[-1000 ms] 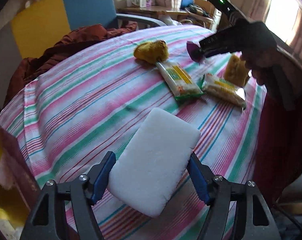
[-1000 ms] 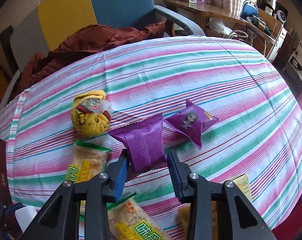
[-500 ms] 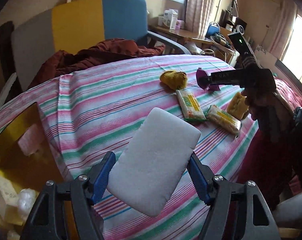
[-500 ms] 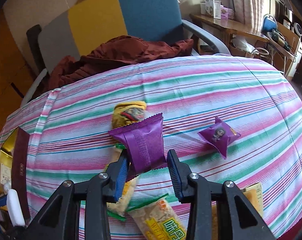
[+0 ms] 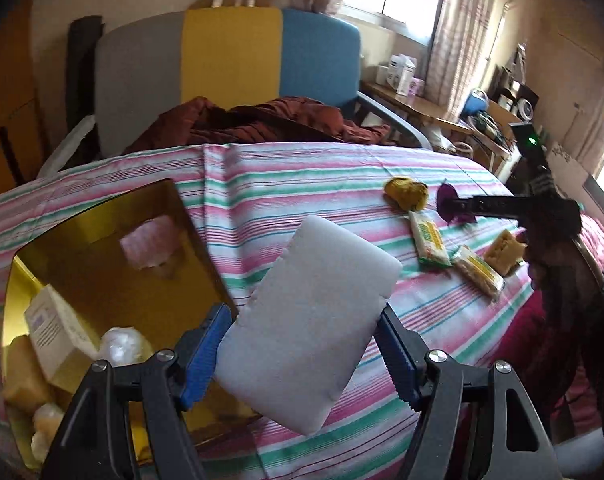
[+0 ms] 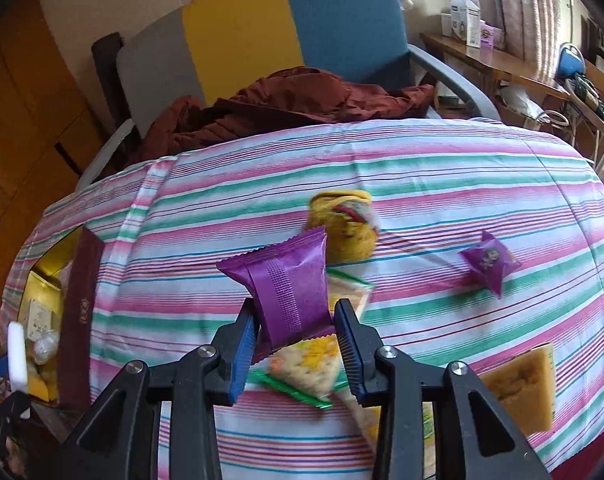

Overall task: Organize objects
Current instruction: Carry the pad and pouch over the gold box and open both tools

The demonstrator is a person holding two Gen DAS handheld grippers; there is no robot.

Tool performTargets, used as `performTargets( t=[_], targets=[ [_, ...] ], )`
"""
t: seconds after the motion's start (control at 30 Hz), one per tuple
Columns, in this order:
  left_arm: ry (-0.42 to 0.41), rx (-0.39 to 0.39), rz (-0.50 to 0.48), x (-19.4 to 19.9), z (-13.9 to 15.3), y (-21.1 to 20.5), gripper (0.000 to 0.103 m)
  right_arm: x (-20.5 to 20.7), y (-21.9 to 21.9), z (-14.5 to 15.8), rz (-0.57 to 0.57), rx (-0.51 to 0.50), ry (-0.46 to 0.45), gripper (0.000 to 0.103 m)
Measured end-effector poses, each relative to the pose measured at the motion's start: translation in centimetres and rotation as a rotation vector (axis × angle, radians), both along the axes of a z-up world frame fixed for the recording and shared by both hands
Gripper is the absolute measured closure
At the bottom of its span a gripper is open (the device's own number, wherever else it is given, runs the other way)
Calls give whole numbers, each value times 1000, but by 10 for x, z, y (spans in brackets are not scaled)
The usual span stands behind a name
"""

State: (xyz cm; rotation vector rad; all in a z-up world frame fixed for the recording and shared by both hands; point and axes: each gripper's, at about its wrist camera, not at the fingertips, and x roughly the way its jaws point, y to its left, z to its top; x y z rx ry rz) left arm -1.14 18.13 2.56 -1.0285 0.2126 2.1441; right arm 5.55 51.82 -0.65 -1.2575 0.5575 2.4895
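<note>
Striped pink-green cloth covers the tabletop [image 6: 441,184]; a white foam block [image 5: 309,320] is clamped in the left claw [image 5: 302,356], a crinkly purple snack packet [image 6: 286,284] pinched in the right claw [image 6: 294,344].

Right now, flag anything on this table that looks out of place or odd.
Nothing is spilled or damaged. Snack packets still lie scattered on the striped cloth, outside the gold box. The left gripper holds a white sponge; the right gripper holds a purple packet.
</note>
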Motion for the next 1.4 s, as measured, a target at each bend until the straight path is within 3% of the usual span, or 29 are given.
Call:
performTargets(
  t=[0.4, 0.7, 1.17, 1.27, 1.4],
  targets=[
    [29, 58, 274, -41, 18, -103, 29, -56, -139, 33, 316, -75, 98, 65],
    [55, 48, 487, -90, 27, -180, 28, -109, -257, 27, 554, -103, 70, 65],
    [50, 1, 597, -131, 10, -210, 27, -134, -295, 10, 575, -76, 18, 65],
    [32, -16, 617, -146, 3, -207, 23, -139, -295, 7, 559, -73, 12, 64],
    [22, -38, 649, -159, -3, -205, 8, -149, -295, 6, 531, -74, 10, 62]
  ],
)
